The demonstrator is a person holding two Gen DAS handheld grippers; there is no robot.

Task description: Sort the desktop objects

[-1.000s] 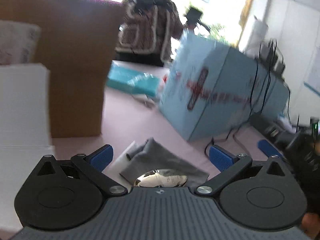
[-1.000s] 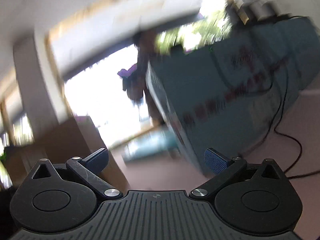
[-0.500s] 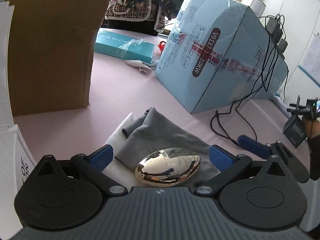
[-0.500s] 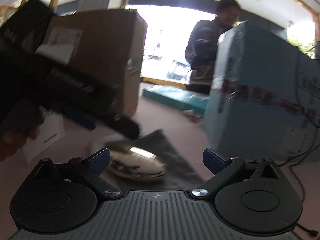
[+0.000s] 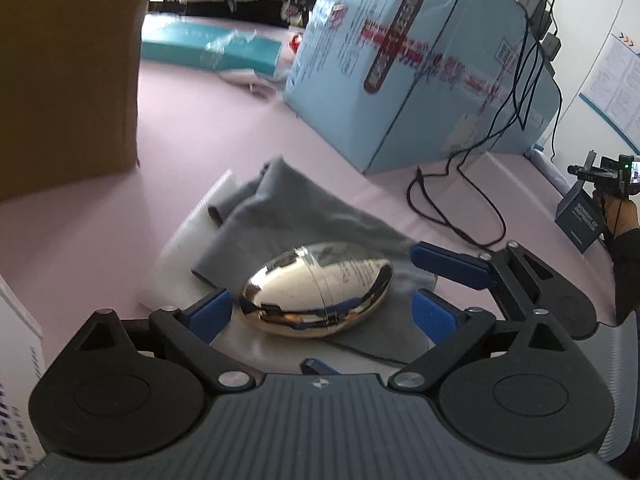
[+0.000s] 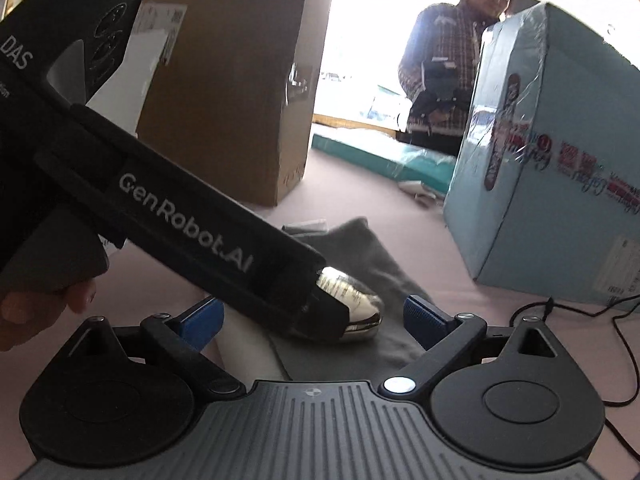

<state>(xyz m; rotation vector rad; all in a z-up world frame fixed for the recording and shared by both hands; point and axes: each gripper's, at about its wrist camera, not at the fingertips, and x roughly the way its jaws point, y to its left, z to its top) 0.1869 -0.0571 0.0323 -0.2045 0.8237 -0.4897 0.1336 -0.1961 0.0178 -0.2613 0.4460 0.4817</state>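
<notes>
A shiny metallic egg-shaped case (image 5: 316,292) lies on a grey cloth pouch (image 5: 296,216), which rests on a white foam sheet (image 5: 188,240). My left gripper (image 5: 322,316) is open, and its blue pads (image 5: 210,314) stand on either side of the case without touching it. One blue finger (image 5: 448,264) of the right gripper reaches in from the right, just behind the case. In the right wrist view the left gripper's black housing (image 6: 180,216) crosses from the upper left and hides most of the case (image 6: 356,300). My right gripper (image 6: 312,318) is open, close to the case and over the pouch (image 6: 368,248).
A tall brown cardboard box (image 5: 68,72) stands at the left and a big light-blue carton (image 5: 400,80) at the right. Black cables (image 5: 460,200) trail from the carton. A flat teal box (image 5: 208,50) lies further back. A person (image 6: 444,68) stands at the table's far side.
Both grippers have come down and closed in on the metallic case. The right gripper swung from pointing up at the room to sitting beside the left one at the case.
</notes>
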